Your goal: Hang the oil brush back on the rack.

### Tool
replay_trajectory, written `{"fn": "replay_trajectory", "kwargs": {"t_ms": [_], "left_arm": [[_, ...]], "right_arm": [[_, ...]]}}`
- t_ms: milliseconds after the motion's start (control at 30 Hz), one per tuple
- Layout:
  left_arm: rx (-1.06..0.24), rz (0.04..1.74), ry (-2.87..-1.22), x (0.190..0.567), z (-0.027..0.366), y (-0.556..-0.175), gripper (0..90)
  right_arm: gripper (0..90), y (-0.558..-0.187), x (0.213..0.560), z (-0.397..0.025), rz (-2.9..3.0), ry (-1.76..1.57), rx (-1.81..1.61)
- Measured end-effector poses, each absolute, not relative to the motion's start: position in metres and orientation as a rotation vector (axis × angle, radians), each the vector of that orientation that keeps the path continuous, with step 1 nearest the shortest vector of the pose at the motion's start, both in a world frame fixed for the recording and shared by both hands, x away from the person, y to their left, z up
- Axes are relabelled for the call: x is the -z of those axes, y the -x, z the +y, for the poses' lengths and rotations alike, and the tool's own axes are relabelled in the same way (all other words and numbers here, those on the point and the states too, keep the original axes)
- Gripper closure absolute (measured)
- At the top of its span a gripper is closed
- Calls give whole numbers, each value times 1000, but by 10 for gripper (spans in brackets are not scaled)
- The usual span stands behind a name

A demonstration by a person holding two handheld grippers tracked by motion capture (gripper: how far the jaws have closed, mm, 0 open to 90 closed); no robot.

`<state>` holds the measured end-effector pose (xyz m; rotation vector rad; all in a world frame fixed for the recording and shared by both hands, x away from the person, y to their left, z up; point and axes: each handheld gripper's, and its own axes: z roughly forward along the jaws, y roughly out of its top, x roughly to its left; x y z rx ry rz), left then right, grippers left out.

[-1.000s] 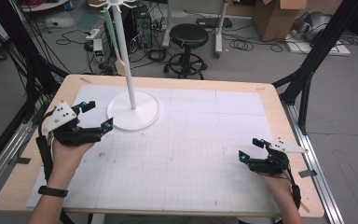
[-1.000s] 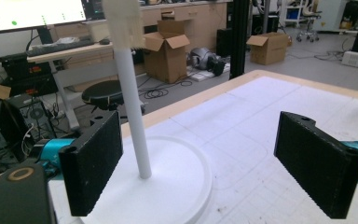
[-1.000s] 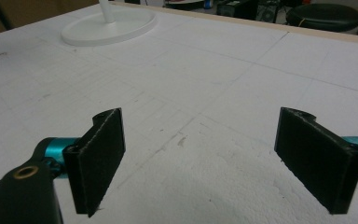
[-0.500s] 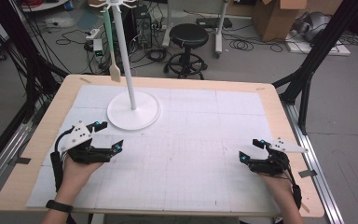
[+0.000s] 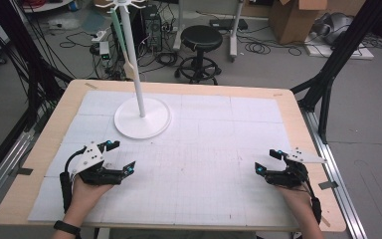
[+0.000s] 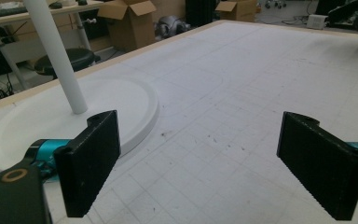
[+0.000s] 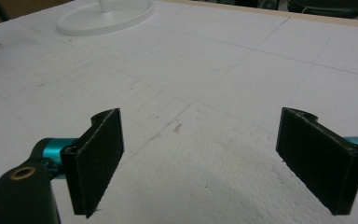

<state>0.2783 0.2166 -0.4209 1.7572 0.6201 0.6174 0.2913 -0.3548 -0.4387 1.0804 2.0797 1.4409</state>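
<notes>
The white stand point(image 5: 142, 115) stood at the table's far left, a spatula point(image 5: 121, 40) hanging from its top. My left gripper point(image 5: 120, 159) had drawn back from its base toward me — jaws wide, empty — so I judged the work there finished. The right gripper point(image 5: 266, 162) rested, gaping, empty, on the gridded white mat point(image 5: 204, 149); a stool point(image 5: 199, 37), cables and boxes lay beyond.

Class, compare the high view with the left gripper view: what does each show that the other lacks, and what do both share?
High view alone: both hands with the left gripper and right gripper, a pale utensil hanging from the stand's top, and the whole table. Left gripper view alone: its own black jaws close up, wide apart, and pen specks on the mat. Both: the white stand with its round base and pole, the gridded mat, a black stool.
</notes>
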Motion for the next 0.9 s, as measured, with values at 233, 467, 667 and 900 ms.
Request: {"fn": "replay_trajectory", "kwargs": {"t_ms": [233,467,667,900], "left_arm": [[-606,634,-1746,422,219,-279,139],[-607,651,-1748,424,219,-283,139],[-615,670,-1755,425,220,-285,139],[-624,685,-1749,425,221,-284,140]], "right_arm": [[142,-290,439,-354,2072,-1089,-1444],[142,-287,439,-357,2065,-1100,-1441],[142,-286,440,-360,2063,-1112,-1433],[142,-286,439,-358,2060,-1107,-1435]]}}
